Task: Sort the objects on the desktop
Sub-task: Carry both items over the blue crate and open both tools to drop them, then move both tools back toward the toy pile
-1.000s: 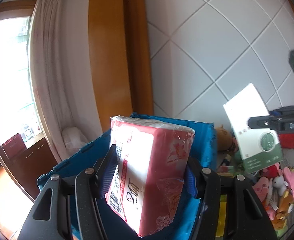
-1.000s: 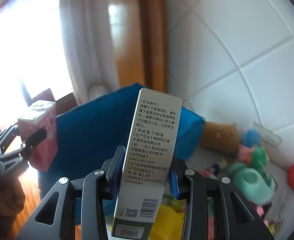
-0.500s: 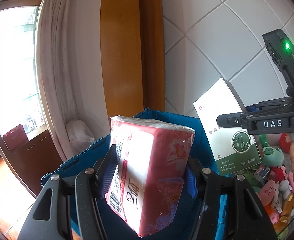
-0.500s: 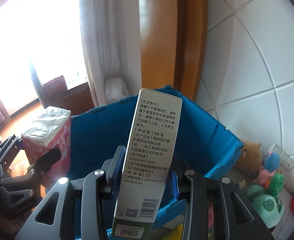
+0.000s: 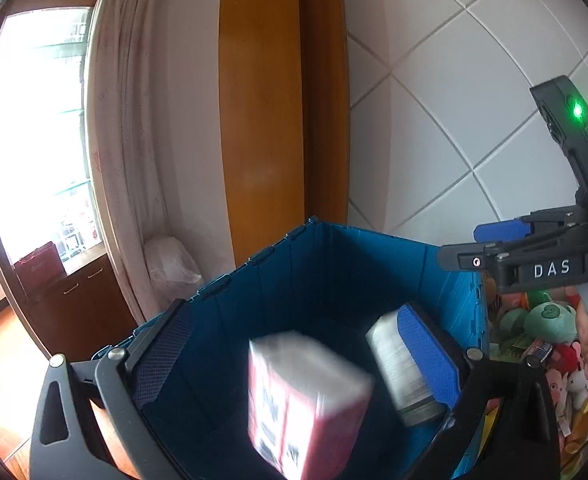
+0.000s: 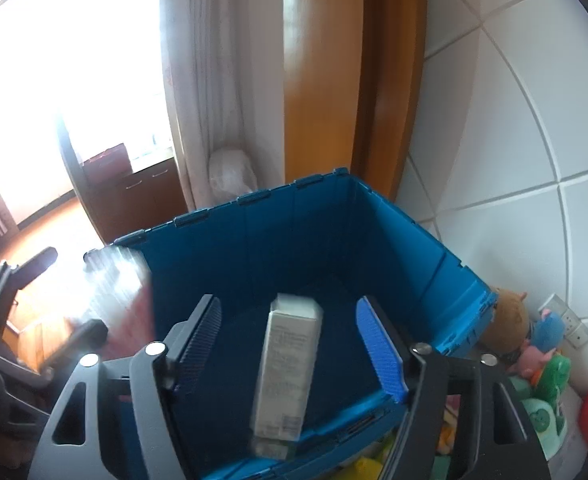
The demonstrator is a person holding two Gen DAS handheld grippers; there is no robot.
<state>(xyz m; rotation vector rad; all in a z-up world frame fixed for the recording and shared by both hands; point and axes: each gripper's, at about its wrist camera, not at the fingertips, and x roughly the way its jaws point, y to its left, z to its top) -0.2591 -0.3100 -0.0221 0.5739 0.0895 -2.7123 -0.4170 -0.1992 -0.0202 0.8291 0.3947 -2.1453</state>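
Note:
A blue crate (image 5: 334, 272) stands open below both grippers; it also shows in the right wrist view (image 6: 294, 240). My left gripper (image 5: 298, 352) is open and the pink tissue pack (image 5: 306, 404) is blurred, falling free into the crate. My right gripper (image 6: 290, 344) is open and the white-and-green box (image 6: 288, 372) is blurred, dropping between the fingers into the crate. The box also shows in the left wrist view (image 5: 398, 368), and the tissue pack in the right wrist view (image 6: 122, 292). The right gripper shows at the right of the left wrist view (image 5: 534, 268).
Plush toys (image 5: 550, 320) lie heaped right of the crate, also seen in the right wrist view (image 6: 542, 360). A white tiled wall (image 5: 454, 120) stands behind, with a wooden door frame (image 5: 262, 120), a curtain (image 5: 126, 140) and a bright window at left.
Both grippers have opened above the crate. The tissue pack and the white-and-green box have left the fingers and are falling into it.

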